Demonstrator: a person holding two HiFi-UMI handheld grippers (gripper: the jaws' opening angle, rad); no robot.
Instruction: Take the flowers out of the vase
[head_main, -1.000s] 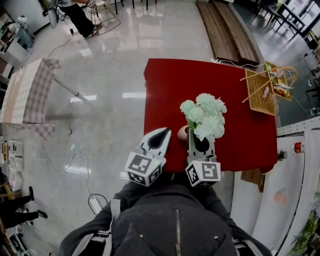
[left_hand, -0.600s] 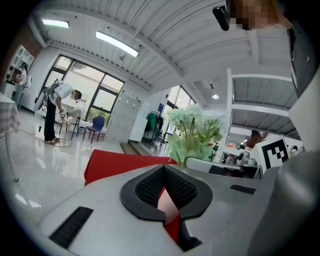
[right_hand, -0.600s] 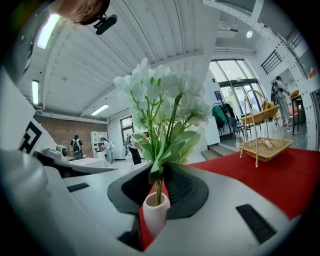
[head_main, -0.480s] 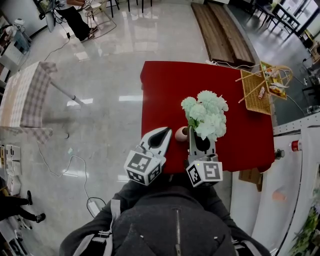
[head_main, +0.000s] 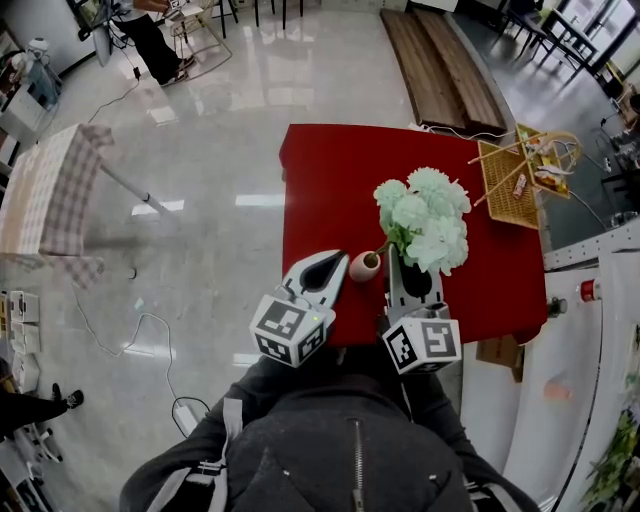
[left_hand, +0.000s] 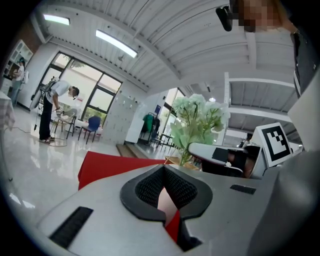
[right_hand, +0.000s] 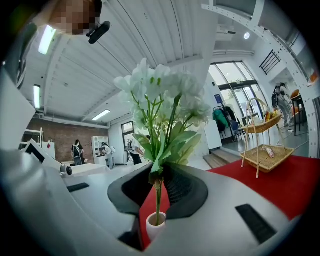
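Observation:
A bunch of pale green flowers (head_main: 425, 215) hangs above the red table (head_main: 330, 170), and my right gripper (head_main: 400, 268) is shut on its stem. In the right gripper view the thin stem (right_hand: 158, 200) runs down from the jaws into the mouth of the small white vase (right_hand: 155, 227), with the blooms (right_hand: 160, 92) above my right gripper (right_hand: 159, 176). The vase (head_main: 364, 266) stands upright near the table's front edge. My left gripper (head_main: 335, 260) points at it from the left, shut and empty, a little apart. Below the pads of my left gripper (left_hand: 162, 170) a bit of the vase shows.
A wicker basket (head_main: 520, 180) stands at the table's right edge, also in the right gripper view (right_hand: 265, 150). A checked table (head_main: 50, 190) is far left and wooden benches (head_main: 450, 60) lie behind. A white counter (head_main: 590, 340) runs along the right. People stand in the background.
My right gripper has lifted the flowers up and a little right, so more of the stem and vase mouth show. The vase and left gripper have stayed put.

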